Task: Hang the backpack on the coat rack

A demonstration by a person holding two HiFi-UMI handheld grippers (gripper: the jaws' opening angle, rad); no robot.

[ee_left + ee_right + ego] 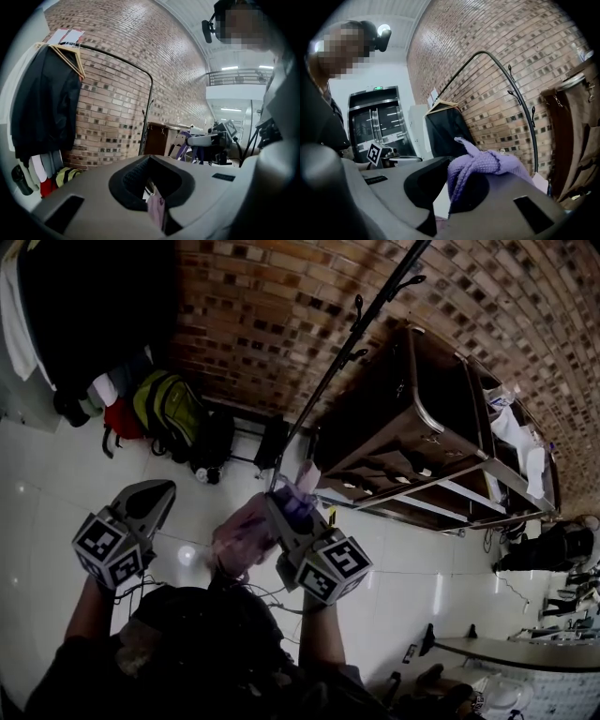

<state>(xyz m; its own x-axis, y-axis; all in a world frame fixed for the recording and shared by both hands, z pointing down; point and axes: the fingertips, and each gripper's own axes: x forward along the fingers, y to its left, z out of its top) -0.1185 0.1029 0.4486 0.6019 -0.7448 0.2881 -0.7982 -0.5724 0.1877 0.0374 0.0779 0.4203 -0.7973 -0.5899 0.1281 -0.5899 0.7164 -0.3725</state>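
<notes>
My right claw (278,505) clenches the purple knit strap (487,164) of one pink backpack (242,535), which hangs long axis downward. My left claw (157,493) is closed, and one coat rack (349,360) stands beyond.

Pink backpack (242,538) hangs by its purple strap (487,161); black coat rack (352,338) just beyond.
</notes>
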